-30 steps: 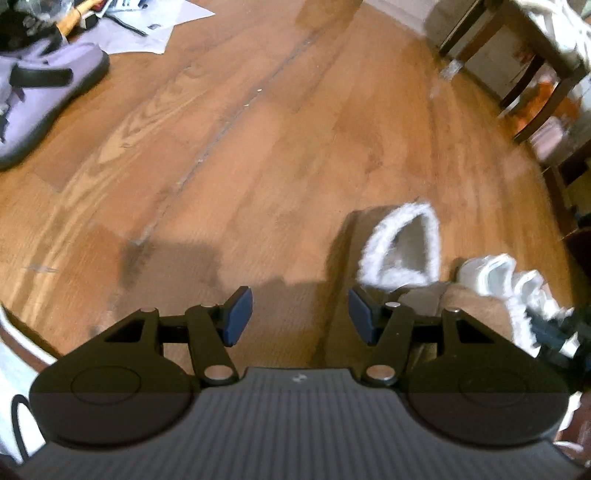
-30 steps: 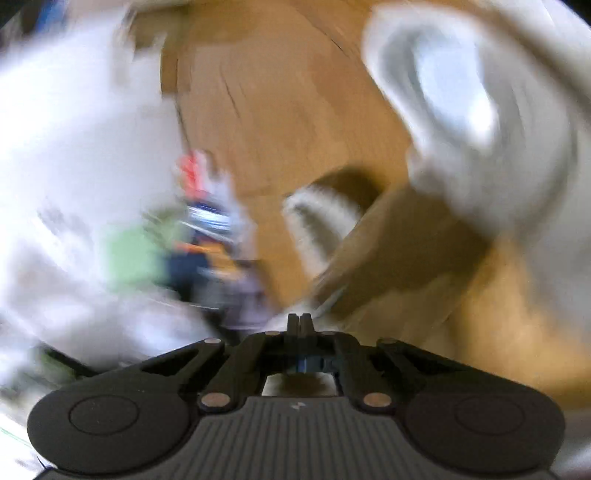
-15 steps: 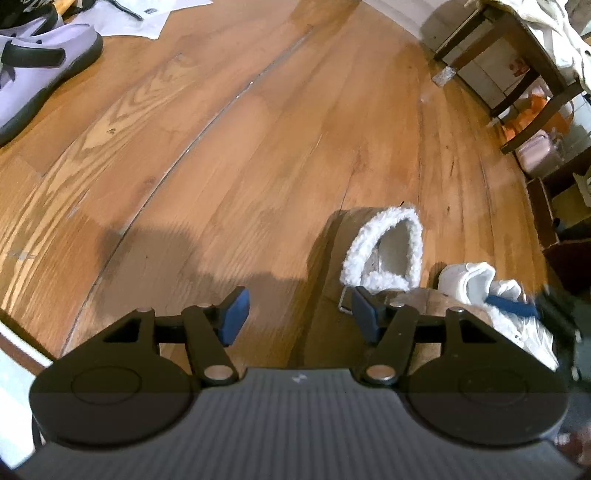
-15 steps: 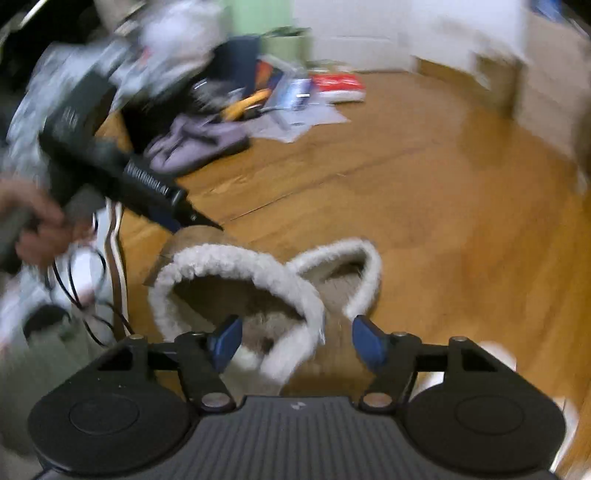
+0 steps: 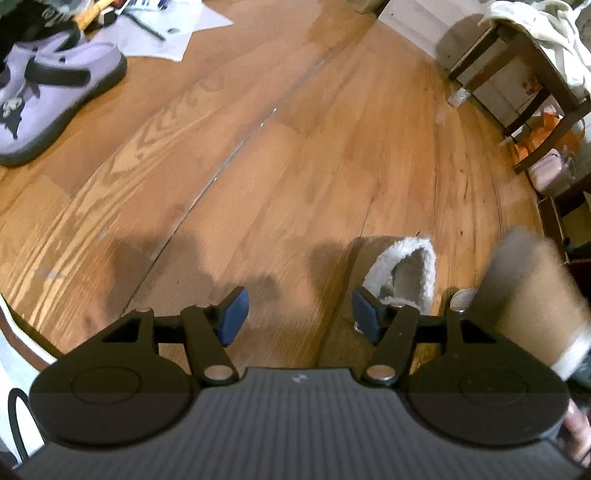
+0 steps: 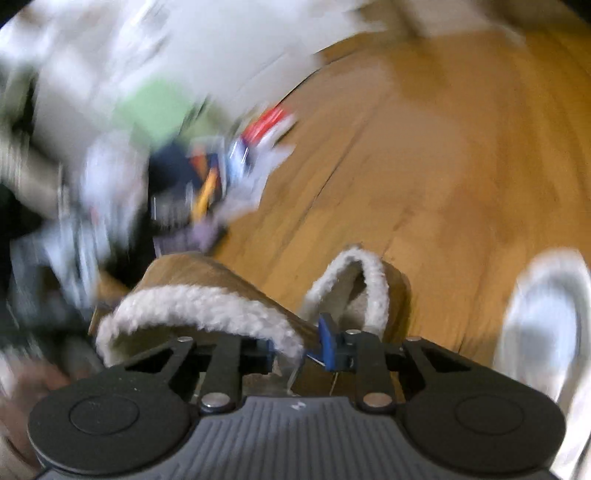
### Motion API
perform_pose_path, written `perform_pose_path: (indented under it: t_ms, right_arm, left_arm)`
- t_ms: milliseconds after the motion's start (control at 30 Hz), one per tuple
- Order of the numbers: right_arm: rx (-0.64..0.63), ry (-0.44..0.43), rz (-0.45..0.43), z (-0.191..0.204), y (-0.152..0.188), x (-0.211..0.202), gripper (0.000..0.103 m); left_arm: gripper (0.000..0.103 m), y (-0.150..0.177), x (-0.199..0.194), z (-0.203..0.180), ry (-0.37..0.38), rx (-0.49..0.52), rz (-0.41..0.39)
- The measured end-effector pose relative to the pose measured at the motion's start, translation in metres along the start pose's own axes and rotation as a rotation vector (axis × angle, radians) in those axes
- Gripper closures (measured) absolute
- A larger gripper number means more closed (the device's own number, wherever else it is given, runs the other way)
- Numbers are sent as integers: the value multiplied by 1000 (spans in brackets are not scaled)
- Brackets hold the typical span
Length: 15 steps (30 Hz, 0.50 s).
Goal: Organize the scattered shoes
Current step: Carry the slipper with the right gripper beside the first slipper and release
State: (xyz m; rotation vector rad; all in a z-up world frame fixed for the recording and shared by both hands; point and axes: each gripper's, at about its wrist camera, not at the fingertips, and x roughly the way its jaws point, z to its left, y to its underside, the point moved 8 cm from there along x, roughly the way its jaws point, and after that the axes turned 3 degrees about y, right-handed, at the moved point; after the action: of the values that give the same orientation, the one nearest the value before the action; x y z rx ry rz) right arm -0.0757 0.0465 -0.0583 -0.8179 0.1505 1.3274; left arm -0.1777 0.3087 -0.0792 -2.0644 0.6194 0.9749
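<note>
Two tan slippers with white fleece lining are in play. One slipper (image 5: 406, 269) (image 6: 364, 288) lies on the wooden floor just right of my left gripper (image 5: 299, 314), which hovers open over bare boards with nothing between its blue pads. My right gripper (image 6: 298, 350) is shut on the fleece rim of the other slipper (image 6: 199, 306), which shows as a blurred tan shape (image 5: 528, 295) at the right in the left wrist view. A purple clog (image 5: 48, 96) lies far left.
A white sneaker (image 6: 546, 314) sits at the right of the slippers. Loose papers (image 5: 166, 33) lie beyond the clog. Dark furniture legs (image 5: 517, 85) stand at the back right. Blurred clutter (image 6: 184, 177) fills the left of the right wrist view.
My right gripper was open around the near slipper's rim half a second ago and has closed on it. That slipper now appears blurred beside the left gripper. The left gripper stayed open.
</note>
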Motion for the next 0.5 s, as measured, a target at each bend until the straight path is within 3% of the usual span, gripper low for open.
perform_pose_path:
  t_ms: [133,367,400,467,500]
  right_arm:
    - [137,53,-51,-22,-2,-21,86]
    - [181,318,-17,-61,-7,-17,83]
    - [241,349,-16,-76,-7,-15,78]
    - [320,309,-59,-85,-7,-13,44]
    - [312,291,-78,-83,-6,-16,34]
  left_arm:
    - [41,9,10,-15,21,30,38]
    - [41,27,27,-28,11,66,88]
    - [41,28,29,-28,7,67,95]
    - [41,31,34,-29,0,69,108]
    - [41,32,36,-29,-4,70,114]
